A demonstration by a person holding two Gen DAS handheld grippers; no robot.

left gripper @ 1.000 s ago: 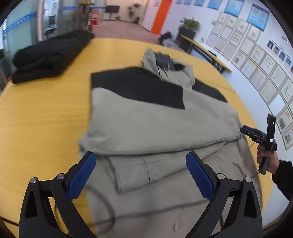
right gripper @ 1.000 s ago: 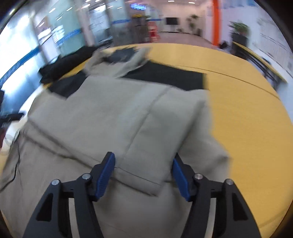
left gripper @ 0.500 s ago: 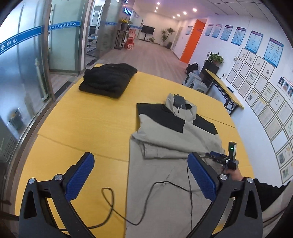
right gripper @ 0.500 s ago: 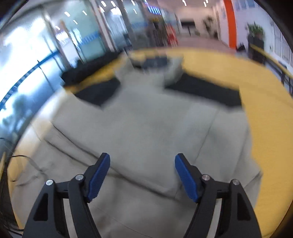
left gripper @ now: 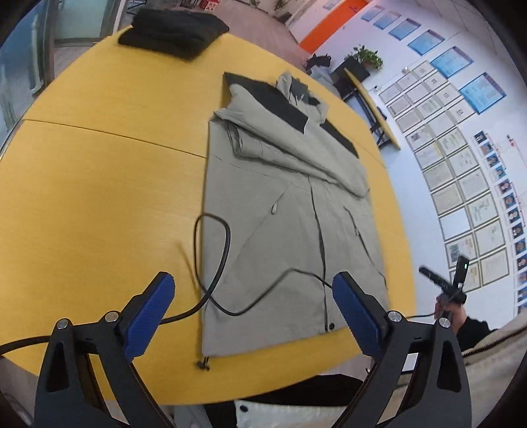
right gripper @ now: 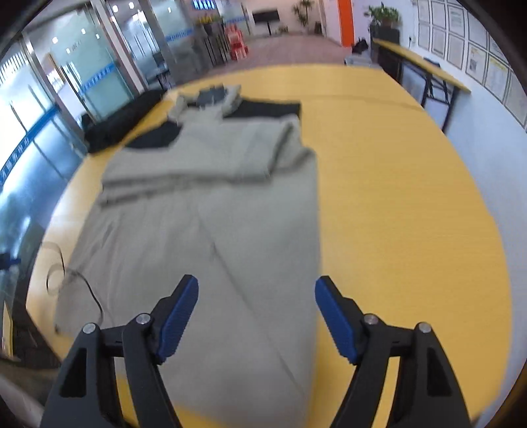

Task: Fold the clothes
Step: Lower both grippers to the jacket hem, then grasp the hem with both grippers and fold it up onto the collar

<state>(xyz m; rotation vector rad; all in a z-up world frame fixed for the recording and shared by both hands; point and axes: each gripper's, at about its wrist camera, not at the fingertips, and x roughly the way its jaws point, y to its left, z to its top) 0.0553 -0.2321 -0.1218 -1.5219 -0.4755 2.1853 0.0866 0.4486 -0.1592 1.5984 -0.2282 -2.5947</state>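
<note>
A grey jacket with black shoulder panels (left gripper: pixel 290 204) lies flat on the yellow table (left gripper: pixel 98 184), collar at the far end, both sleeves folded across the chest. It also shows in the right wrist view (right gripper: pixel 210 210). My left gripper (left gripper: pixel 253 312) is open and empty, held above the jacket's near hem. My right gripper (right gripper: pixel 257 316) is open and empty above the hem's right part. In the left wrist view the right gripper (left gripper: pixel 441 280) shows off the table's right edge.
A black cable (left gripper: pixel 224 256) loops over the jacket's lower left and the table. A folded black garment (left gripper: pixel 174 29) lies at the table's far left. A second table (right gripper: pixel 421 66) stands by the right wall. The table's near edge is just below both grippers.
Both grippers have pulled back from the folded sleeves towards the jacket's hem and the table's near edge. The sleeves stay folded across the chest. Both grippers stayed open.
</note>
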